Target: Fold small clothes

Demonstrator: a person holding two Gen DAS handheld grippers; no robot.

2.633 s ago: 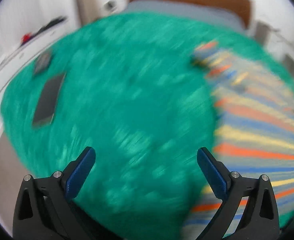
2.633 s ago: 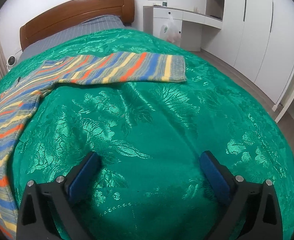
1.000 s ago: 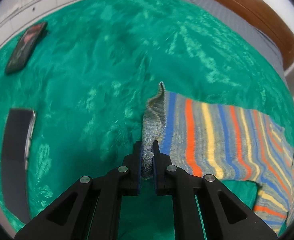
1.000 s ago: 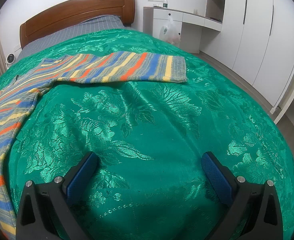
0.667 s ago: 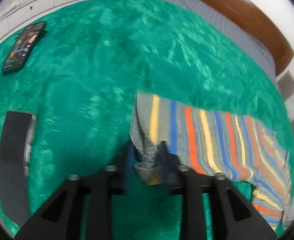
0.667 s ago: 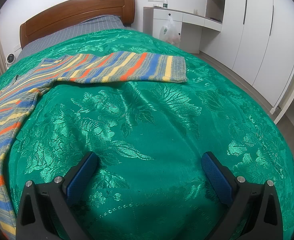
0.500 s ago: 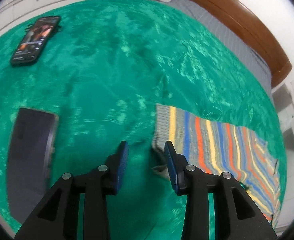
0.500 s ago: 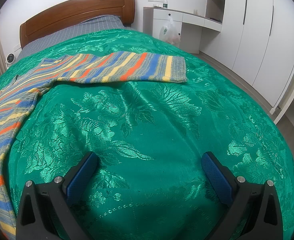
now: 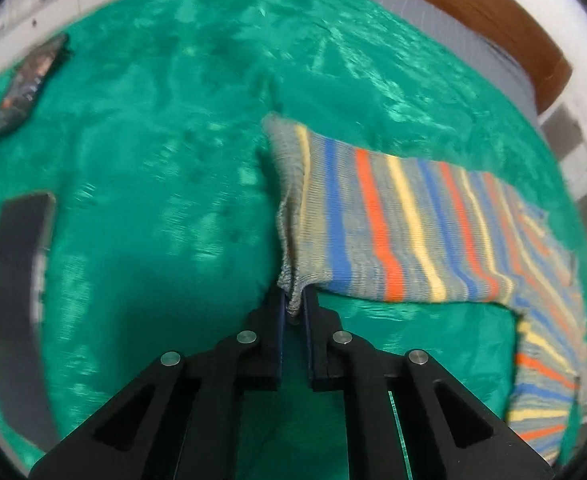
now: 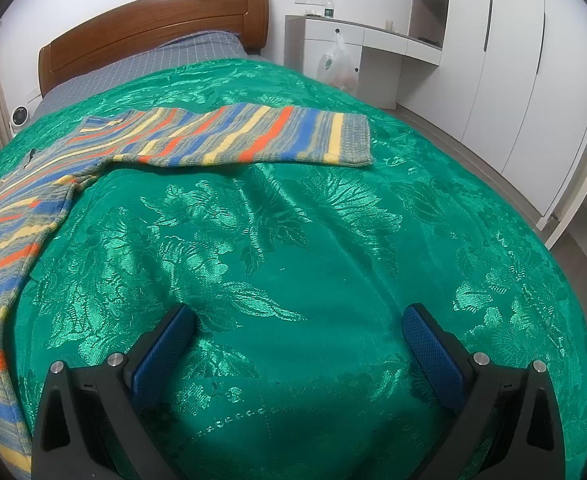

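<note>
Half a second ago the left gripper (image 9: 293,304) stood open beside the cuff; its jaws have just been closing and now pinch the near corner of the striped sweater's (image 9: 393,220) sleeve end. This reads as the sleeve-fold step, regripped. The next move likely calls for lifting the cuff and carrying it across toward the sweater's body without dragging the green bedspread (image 9: 153,140).

The right gripper (image 10: 297,344) hangs open over bare bedspread, holding nothing. Beyond it the other sleeve (image 10: 253,136) lies flat, well apart. Two dark flat things, probably phones (image 9: 29,80), though blurred, lie left of the cuff, away from the fold path. Farther off stands the headboard (image 10: 153,28); the bed's edge drops toward the floor on the right.
</note>
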